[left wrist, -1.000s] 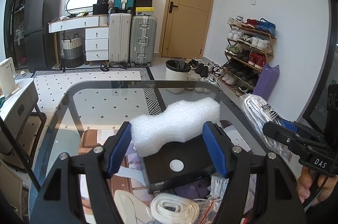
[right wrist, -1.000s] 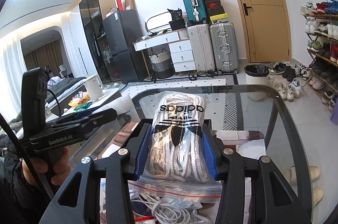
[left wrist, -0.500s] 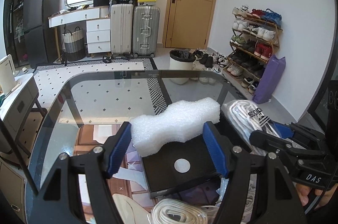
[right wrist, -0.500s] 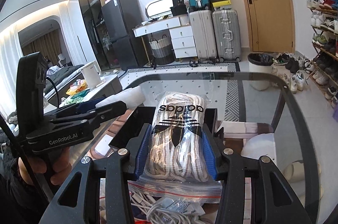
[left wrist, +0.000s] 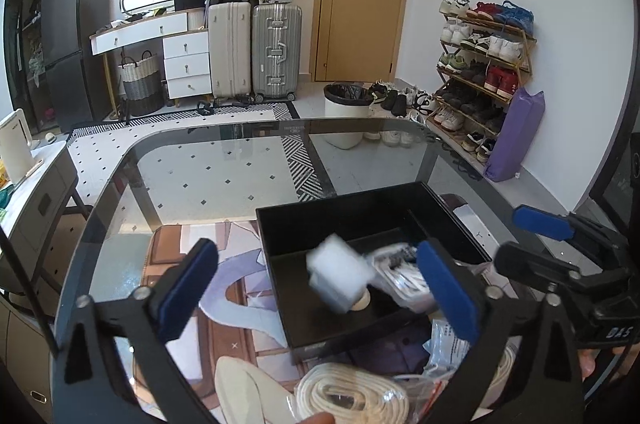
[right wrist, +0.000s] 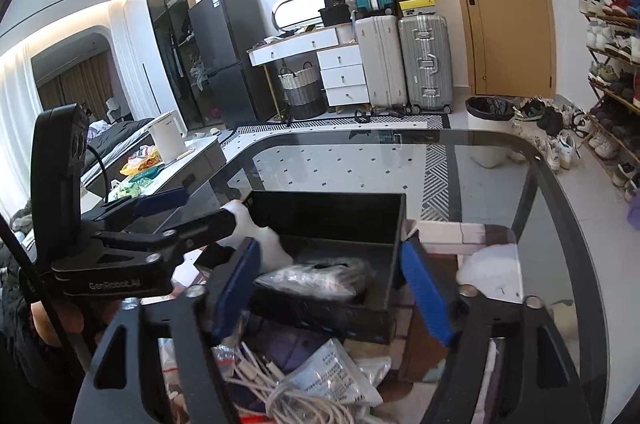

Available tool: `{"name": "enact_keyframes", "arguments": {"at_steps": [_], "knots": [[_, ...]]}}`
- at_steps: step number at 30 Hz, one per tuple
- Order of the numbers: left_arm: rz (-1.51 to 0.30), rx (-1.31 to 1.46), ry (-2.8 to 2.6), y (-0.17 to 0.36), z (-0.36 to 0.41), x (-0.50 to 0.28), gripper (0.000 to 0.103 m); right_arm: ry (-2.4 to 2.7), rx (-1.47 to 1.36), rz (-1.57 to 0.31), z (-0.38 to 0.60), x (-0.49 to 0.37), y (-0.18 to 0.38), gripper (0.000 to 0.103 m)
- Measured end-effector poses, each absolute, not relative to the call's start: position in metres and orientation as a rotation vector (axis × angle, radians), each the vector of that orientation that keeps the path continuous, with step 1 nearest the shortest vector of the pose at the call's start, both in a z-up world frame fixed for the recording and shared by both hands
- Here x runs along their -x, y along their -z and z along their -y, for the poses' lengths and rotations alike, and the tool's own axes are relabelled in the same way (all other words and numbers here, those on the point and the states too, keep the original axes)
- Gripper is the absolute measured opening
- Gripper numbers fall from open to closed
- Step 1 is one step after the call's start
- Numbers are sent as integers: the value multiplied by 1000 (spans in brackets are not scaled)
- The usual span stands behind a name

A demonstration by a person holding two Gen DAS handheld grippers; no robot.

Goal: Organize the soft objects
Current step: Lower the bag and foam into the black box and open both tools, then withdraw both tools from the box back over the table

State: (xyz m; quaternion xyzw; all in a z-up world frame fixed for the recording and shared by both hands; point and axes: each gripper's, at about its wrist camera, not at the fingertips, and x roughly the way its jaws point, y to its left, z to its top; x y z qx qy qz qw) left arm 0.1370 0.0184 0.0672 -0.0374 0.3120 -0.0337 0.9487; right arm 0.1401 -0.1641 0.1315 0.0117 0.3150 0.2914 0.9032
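Observation:
A black open box (left wrist: 360,216) stands on the glass table. My left gripper (left wrist: 318,288) hovers over its near wall; its jaws are opening wide. A white foam block (left wrist: 338,274), blurred, is dropping free between the pads into the box. Beside the foam lies a clear bag of white laces (left wrist: 400,276). In the right wrist view my right gripper (right wrist: 332,290) is opening too, with the lace bag (right wrist: 316,278) lying loose in the box (right wrist: 328,212) below its pads. The foam (right wrist: 264,240) shows at the box's left wall. The left gripper (right wrist: 188,209) reaches in from the left.
A bagged coil of white rope (left wrist: 352,396) and packets lie in front of the box. White cables (right wrist: 280,384) and plastic bags lie near my right gripper. The glass table's rim (left wrist: 240,131) curves around the far side. Through the glass shows a slipper (left wrist: 240,384).
Both grippers have opened. The foam block left the left pads and is falling into the black box. The lace bag dropped from the right pads into the box. Both hands sank slightly.

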Motion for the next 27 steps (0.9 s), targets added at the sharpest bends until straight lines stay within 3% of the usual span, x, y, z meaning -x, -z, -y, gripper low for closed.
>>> {"name": "enact_keyframes", "arguments": {"at_steps": [1, 8, 23, 27], "knots": [[-633, 76, 68, -68, -18, -132, 103, -602, -32, -650, 168, -137, -133, 90], [-609, 106, 83, -73, -22, -103, 103, -614, -57, -603, 187, -101, -155, 98], [-573, 113, 81, -82, -28, -61, 103, -587, -133, -409, 243, -26, -224, 101], [-572, 111, 80, -83, -25, -57, 103, -548, -107, -449, 248, -25, -219, 101]]}}
